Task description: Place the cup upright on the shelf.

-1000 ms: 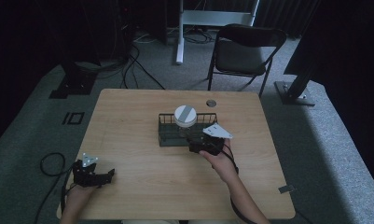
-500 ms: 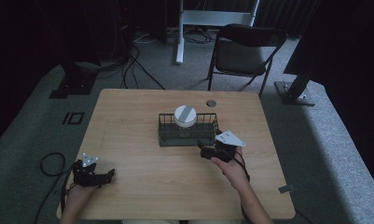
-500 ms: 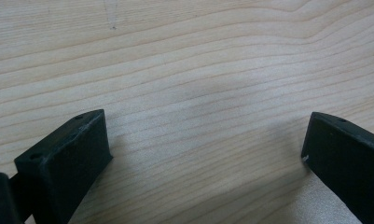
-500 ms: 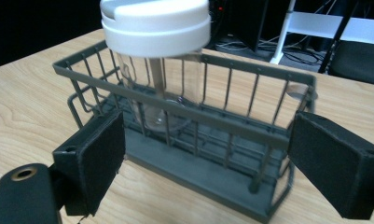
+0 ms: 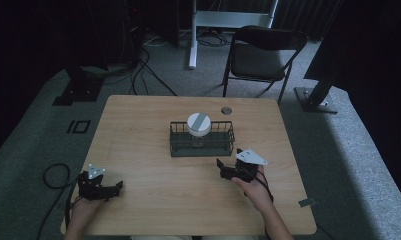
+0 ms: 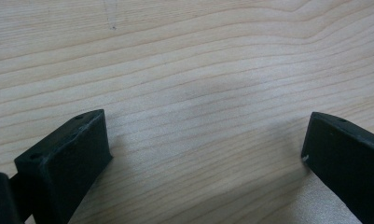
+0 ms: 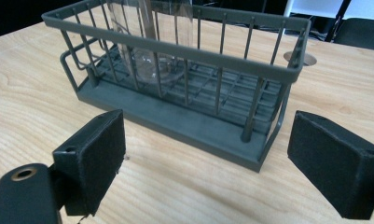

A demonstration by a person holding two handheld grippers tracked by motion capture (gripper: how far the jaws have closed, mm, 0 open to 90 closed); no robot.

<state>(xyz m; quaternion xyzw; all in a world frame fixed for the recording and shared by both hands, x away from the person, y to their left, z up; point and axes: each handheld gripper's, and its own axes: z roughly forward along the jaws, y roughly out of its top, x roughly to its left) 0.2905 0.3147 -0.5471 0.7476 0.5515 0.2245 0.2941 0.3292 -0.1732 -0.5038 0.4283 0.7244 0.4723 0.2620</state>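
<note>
No readable writing or brand marks anywhere. Light wood-grain rectangular table (image 5: pixel 153 145) fills mid-frame of the high view, with a small round grommet hole (image 5: pixel 226 110) near its far edge. Dark grey wire rack basket (image 5: pixel 224 145), rectangular with vertical bars and a slatted floor, sits at frame centre; a clear glass jar (image 5: pixel 198 134) with a white round lid crossed by a grey stripe stands upright inside its left half. Right gripper (image 5: pixel 223 170), black with a grey triangular plate, lies lower right of the basket, just beside it, jaws spread wide, nothing held; its pads look felt-like. Left gripper (image 5: pixel 115 189) at lower left, well apart, jaws released over bare wood. Black folding chair (image 5: pixel 260 52) behind the table.
</note>
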